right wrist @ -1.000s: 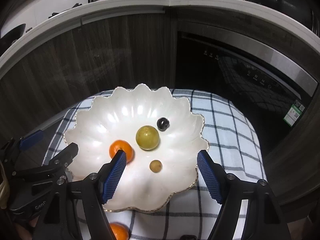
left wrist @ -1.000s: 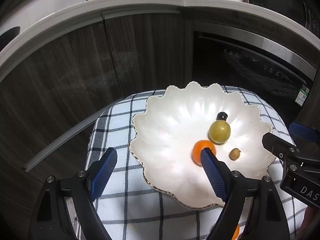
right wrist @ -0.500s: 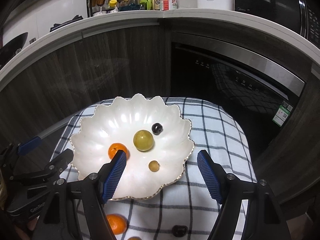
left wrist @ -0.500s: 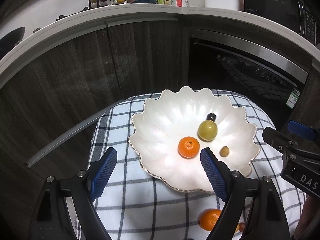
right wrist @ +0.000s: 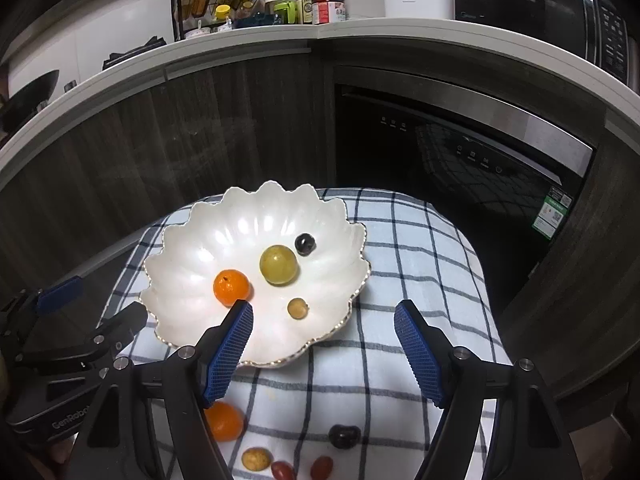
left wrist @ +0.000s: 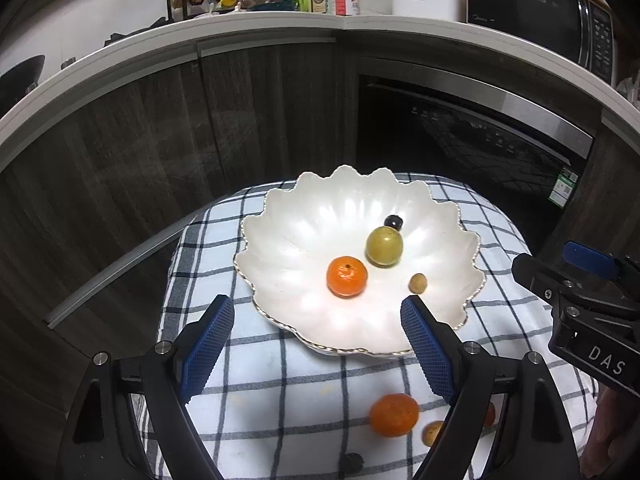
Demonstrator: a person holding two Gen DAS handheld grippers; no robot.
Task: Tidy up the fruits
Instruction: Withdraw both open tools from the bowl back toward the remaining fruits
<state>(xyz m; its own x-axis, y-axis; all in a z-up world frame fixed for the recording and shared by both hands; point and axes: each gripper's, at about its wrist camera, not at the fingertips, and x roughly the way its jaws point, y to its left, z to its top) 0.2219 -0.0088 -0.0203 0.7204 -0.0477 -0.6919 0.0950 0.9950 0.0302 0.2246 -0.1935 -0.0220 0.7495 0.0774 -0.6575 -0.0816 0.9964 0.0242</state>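
Four fruits already sit in the scalloped white bowl (right wrist: 256, 224), so by my reckoning I am roughly halfway through the sorting. Nearest to me, on the checked cloth (right wrist: 420, 264) in front of the bowl, the leftovers wait: a loose orange (right wrist: 224, 420) just short of the bowl's near rim, a dark plum (right wrist: 344, 436) to the right of it, a small yellowish fruit (right wrist: 256, 458), and two little red ones (right wrist: 322, 466) at the very bottom edge, partly cut off.

I hold both tools over that near stretch. My right gripper (right wrist: 324, 330) has its blue pads spread wide with nothing between them, one pad overlapping the bowl's near rim in view. My left gripper (left wrist: 318, 334) is likewise spread and empty, framing the bowl's near edge.

Inside the bowl, going back from the near rim: a small tan fruit (right wrist: 298, 308), an orange (right wrist: 231, 287) to its left, a green-yellow round fruit (right wrist: 279, 264) behind them, and a dark berry (right wrist: 305, 244) touching or nearly touching it at the back.

I judge five pieces remain to be carried in.
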